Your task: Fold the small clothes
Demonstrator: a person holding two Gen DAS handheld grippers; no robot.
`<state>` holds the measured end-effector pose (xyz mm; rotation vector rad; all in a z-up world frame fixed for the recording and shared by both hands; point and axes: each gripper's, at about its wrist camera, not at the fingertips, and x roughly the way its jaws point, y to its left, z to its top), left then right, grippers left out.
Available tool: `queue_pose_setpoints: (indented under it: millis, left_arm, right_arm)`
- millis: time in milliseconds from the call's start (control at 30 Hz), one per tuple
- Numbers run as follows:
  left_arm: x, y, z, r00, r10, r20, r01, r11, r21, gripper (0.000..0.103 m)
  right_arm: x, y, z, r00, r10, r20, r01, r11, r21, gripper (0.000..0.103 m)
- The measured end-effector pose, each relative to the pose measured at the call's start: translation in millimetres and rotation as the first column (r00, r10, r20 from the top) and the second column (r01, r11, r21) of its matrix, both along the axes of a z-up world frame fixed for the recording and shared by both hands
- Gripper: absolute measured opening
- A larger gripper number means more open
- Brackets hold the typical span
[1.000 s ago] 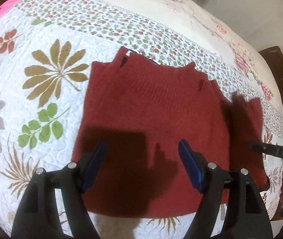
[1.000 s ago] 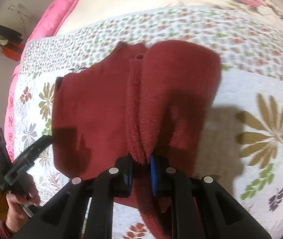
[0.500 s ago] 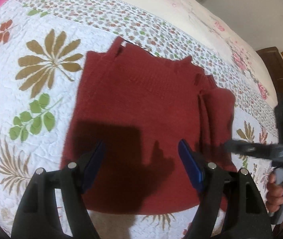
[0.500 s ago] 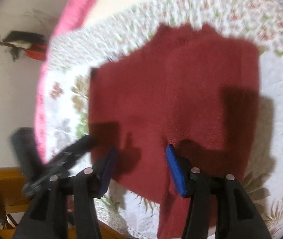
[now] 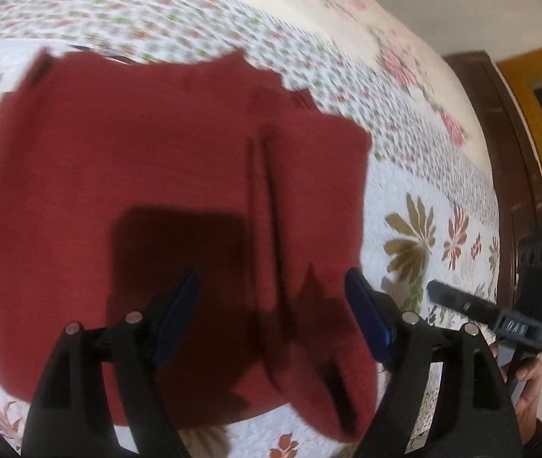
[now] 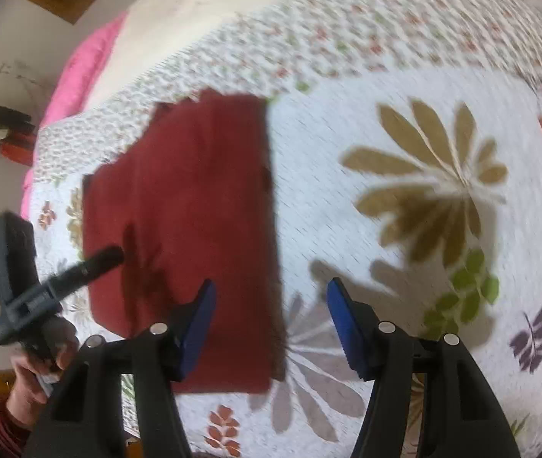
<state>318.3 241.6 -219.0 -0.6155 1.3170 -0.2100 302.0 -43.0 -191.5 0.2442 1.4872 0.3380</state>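
Red sweater (image 5: 126, 198) flat on the quilt (image 6: 404, 122), right flap folded in; left tool (image 5: 271, 305) and right tool (image 6: 271, 316) both spread, empty; loose flap likely to slip open if snagged.

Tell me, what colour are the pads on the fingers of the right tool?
Blue pads on black arms, clearest in the right wrist view.

You have a plain dark red knitted garment (image 5: 149, 175) on a white quilt (image 6: 347, 175) printed with tan, green, rust and purple leaves. Both grippers are black with blue pads (image 6: 341, 315). A pink blanket (image 6: 84, 72) lies beyond.
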Motion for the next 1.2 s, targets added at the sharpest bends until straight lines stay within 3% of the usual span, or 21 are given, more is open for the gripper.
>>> queue_pose_setpoints:
  millis: [300,467,633,733,833,933,1067,1200]
  left_arm:
    - [20.0,-22.5,-31.1,0.993,0.015,-0.113,-0.012,1.0,0.022,0.078]
    - [17.0,-18.2,-15.4,0.997,0.049,-0.058,-0.046,0.998,0.054,0.078]
    - [20.1,-16.0,-36.9,0.99,0.044,-0.135,-0.044,0.999,0.005,0.079]
    - [22.4,-21.9,-35.5,0.992,0.039,-0.118,-0.041,0.999,-0.014,0.078]
    - [29.5,-37.7,-32.6,0.995,-0.011,-0.103,0.005,0.999,-0.052,0.066]
    - [34.8,-51.3,-34.4,0.994,-0.056,-0.098,0.052,0.998,-0.043,0.049]
    - [32.8,-47.6,-27.2,0.997,-0.047,-0.054,0.043,0.996,-0.073,0.022]
    - [24.4,-36.0,-0.9,0.999,-0.039,0.025,0.041,0.995,-0.093,0.015]
  right_arm:
    - [-17.5,-24.6,-9.9,1.0,-0.018,0.009,0.018,1.0,-0.017,0.061]
    - [-20.6,-32.8,-8.6,1.0,-0.021,0.021,0.022,1.0,-0.018,0.061]
    - [-19.6,-36.3,-18.7,0.999,-0.043,-0.01,0.043,0.999,-0.007,0.061]
    - [-21.3,-32.8,-19.5,1.0,-0.03,-0.008,0.03,1.0,-0.001,0.061]
    - [-22.8,-32.8,-22.5,1.0,-0.027,-0.015,0.027,1.0,-0.007,0.061]
    - [-24.8,-37.3,-25.7,0.998,-0.05,-0.029,0.05,0.999,-0.002,0.061]
    - [-27.1,-40.4,-23.3,0.999,-0.051,-0.02,0.051,0.999,-0.005,0.061]
    - [-26.5,-42.7,-21.9,0.998,-0.058,-0.017,0.058,0.998,-0.004,0.061]
